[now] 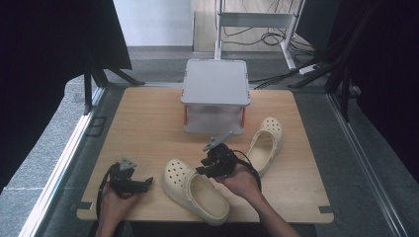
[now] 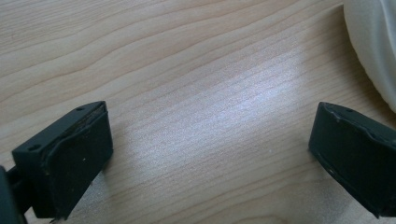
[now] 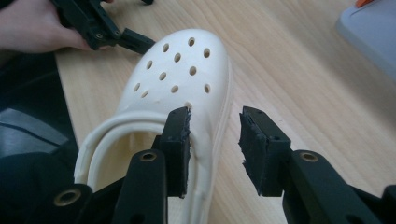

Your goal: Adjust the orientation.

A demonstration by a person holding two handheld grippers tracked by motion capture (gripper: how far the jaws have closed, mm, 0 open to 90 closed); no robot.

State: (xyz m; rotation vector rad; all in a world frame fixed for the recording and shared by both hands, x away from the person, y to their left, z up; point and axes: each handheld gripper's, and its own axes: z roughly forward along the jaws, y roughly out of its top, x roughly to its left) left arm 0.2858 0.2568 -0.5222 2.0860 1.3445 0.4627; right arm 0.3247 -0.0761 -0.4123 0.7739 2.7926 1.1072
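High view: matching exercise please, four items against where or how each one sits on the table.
Items:
1. near clog
2. far clog
3. grey lidded box
4. left gripper

Places or states:
A. at the table's back edge, centred, lid on
B. right of the right hand, toe pointing away from the person
C. low over bare wood at the front left, jaws wide apart, holding nothing
D. front centre, with the right gripper open at its side rim

Pairs: 1-D, 2-B, 3-A, 4-C
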